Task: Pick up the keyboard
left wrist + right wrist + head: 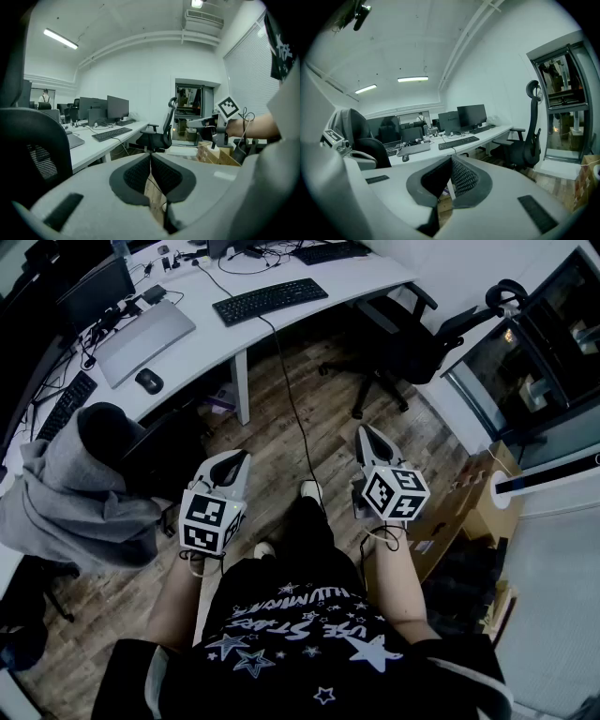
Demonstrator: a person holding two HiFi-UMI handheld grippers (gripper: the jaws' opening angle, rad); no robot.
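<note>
A black keyboard point(270, 300) lies on the white desk point(309, 277) well ahead of me, its cable running down to the floor. It also shows small in the left gripper view as the keyboard point(111, 134) and in the right gripper view as the keyboard point(458, 142). My left gripper point(236, 460) and right gripper point(367, 434) are held in front of my body over the wooden floor, far short of the desk. Both are shut with nothing between the jaws.
A black office chair point(398, 334) stands by the desk to the right of the keyboard. A closed laptop point(145, 338) and a mouse point(148, 381) lie on the desk's left part. A chair with a grey garment point(75, 488) stands at my left. Cardboard boxes point(473, 507) sit at right.
</note>
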